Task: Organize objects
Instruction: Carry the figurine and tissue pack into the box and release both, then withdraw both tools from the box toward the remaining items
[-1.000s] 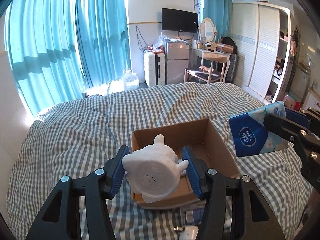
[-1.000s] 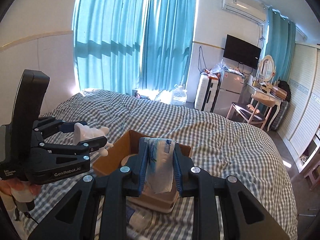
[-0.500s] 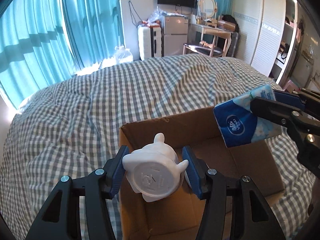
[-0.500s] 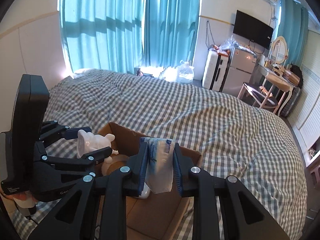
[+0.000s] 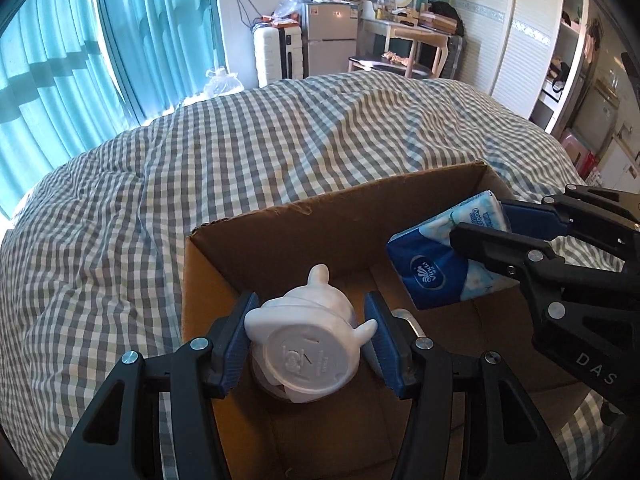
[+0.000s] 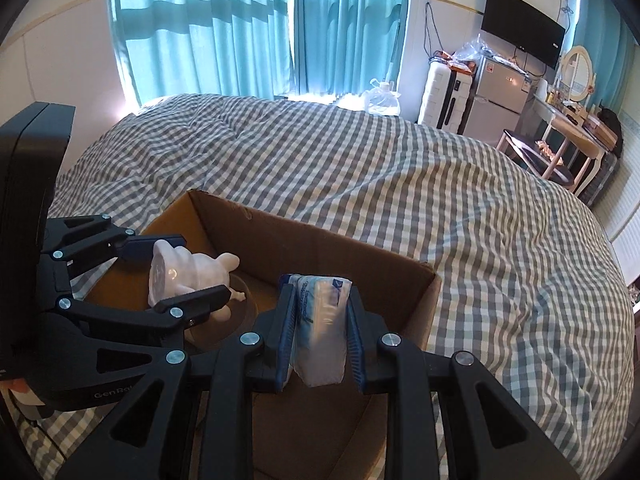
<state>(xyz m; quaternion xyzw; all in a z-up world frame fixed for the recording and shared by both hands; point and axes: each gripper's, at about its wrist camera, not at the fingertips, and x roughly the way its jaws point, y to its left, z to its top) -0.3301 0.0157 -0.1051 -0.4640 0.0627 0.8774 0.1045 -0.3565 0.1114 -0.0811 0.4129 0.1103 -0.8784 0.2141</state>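
Note:
My left gripper (image 5: 310, 338) is shut on a white figurine (image 5: 306, 354), held base toward the camera inside the left part of an open cardboard box (image 5: 320, 220). My right gripper (image 6: 320, 334) is shut on a blue and white tissue pack (image 6: 320, 332) and holds it over the box's right part. The right gripper also shows in the left wrist view (image 5: 492, 240) with the tissue pack (image 5: 444, 260). The left gripper shows in the right wrist view (image 6: 180, 268) with the figurine (image 6: 188, 276). The box (image 6: 320, 240) sits on the bed.
The bed has a grey and white checked cover (image 5: 200, 160). A clear round item (image 6: 224, 320) lies in the box under the figurine. Beyond the bed are teal curtains (image 6: 240, 28), a white suitcase (image 5: 276, 54), a small fridge (image 5: 328, 40) and a dressing table (image 5: 404, 28).
Both grippers have moved forward and down over the box. The figurine and the tissue pack now sit within the box's walls, where before they were above and short of it.

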